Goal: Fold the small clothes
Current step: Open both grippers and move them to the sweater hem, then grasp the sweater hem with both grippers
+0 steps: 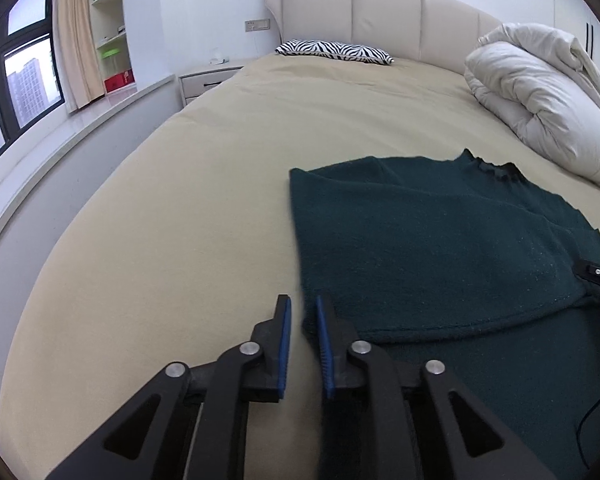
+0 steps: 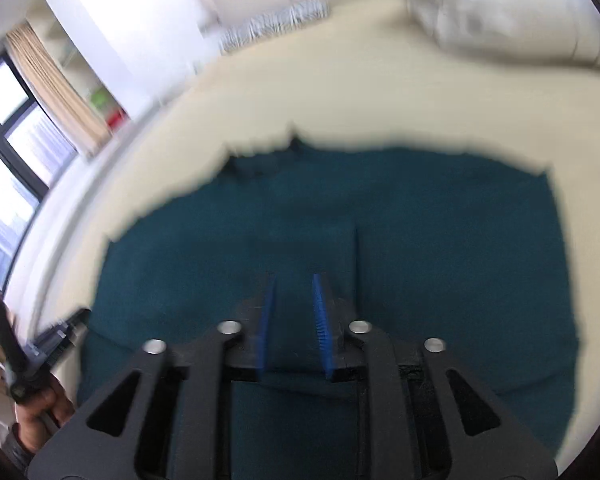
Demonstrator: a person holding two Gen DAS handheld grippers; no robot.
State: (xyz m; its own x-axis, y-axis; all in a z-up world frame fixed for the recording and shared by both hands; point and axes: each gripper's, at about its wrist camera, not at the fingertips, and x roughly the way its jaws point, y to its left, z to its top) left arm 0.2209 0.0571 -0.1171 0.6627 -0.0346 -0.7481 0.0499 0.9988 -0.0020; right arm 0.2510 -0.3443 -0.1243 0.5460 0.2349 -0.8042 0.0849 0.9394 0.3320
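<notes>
Lying on one bed [image 1: 188, 184], one green sweater [image 1: 440, 240] sits beneath two grippers, left gripper [image 1: 303, 308] and right gripper [image 2: 294, 284], both seemingly released.

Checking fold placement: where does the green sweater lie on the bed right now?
In the left wrist view the green sweater lies flat on the bed's near right part, just below the rolled white duvet.

Your left hand-held gripper [image 1: 303, 303] points down, blue pads [image 1: 285, 344] slightly apart, nothing pinched between them. Your right hand-held gripper [image 2: 294, 282] is also angled down, jaws parted a bit wider, pads [image 2: 321, 322] not pressing anything.
</notes>
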